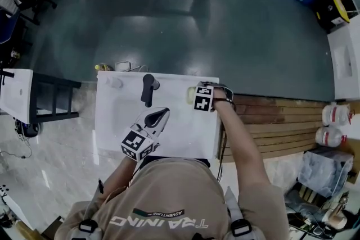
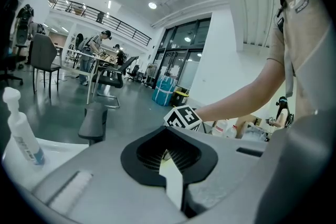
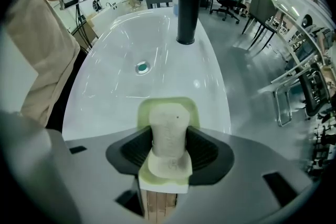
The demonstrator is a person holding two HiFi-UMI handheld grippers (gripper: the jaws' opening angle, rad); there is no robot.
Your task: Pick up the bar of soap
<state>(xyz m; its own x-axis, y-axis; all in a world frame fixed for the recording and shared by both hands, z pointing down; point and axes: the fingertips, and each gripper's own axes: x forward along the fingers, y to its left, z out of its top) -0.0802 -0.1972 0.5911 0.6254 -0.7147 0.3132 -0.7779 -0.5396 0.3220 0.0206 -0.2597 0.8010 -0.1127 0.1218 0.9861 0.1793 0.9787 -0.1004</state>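
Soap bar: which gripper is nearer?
Right. The right gripper straddles the soap bar, jaws open on either side; the left gripper hangs over the sink, nearer the person, clear of it.

**Readable print: only the shirt**

Seen from the head view, the person's shirt (image 1: pixel 169 194) carries the word "TRAINING" (image 1: pixel 158 222) in large pale capitals, upside down from this angle. Just above it a small dark badge (image 1: pixel 159 213) reads "ADVENTURE", also inverted.

The cube (image 1: pixel 138 145) on the left gripper (image 1: pixel 159 116), at the desk's near edge, and the cube (image 1: pixel 203 97) on the right gripper (image 1: pixel 193 96), by the desk's far right corner, show black-and-white square marker patterns, with no letters or numbers.

In the left gripper view, a bottle (image 2: pixel 21 136) bears a label whose print is too blurred to read.
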